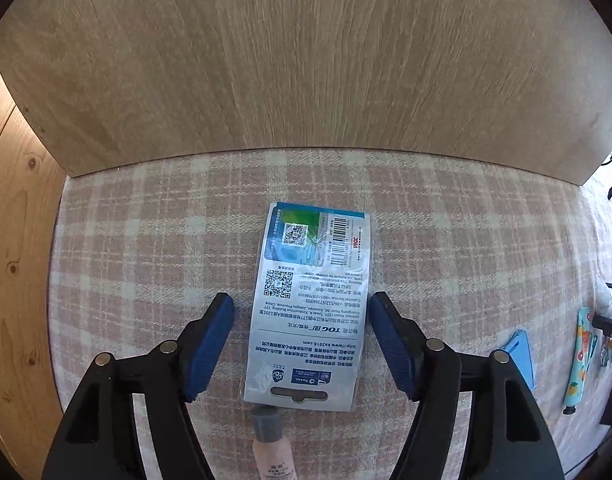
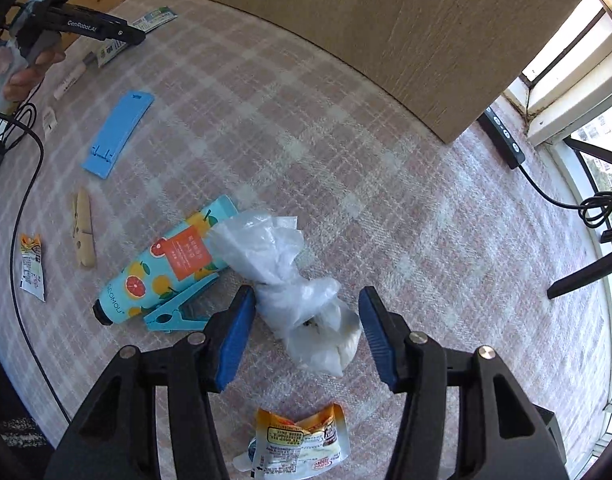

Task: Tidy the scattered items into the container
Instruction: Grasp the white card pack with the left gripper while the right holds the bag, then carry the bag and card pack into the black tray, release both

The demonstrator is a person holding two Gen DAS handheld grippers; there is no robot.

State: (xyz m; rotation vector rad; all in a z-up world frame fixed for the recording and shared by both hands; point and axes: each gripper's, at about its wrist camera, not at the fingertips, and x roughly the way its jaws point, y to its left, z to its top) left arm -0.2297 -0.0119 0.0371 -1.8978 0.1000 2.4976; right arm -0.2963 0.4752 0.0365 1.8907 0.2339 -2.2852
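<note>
Silvery TOG-printed packet (image 1: pixel 310 308) lies between the wide-spread left gripper (image 1: pixel 301 312); right gripper (image 2: pixel 306 312) gapes around a white plastic bag (image 2: pixel 301 300), beside the SEOMOU tube (image 2: pixel 165 264).

We see the right gripper (image 2: pixel 303 330) pointing down over the pink plaid cloth (image 2: pixel 386 220), its jaws apart around a knotted clear plastic bag (image 2: pixel 306 312). The left pad is just beside the bag; whether it touches, we cannot tell. A fruit-print tube (image 2: pixel 165 268) lies left, over a teal clip (image 2: pixel 177 312).
</note>
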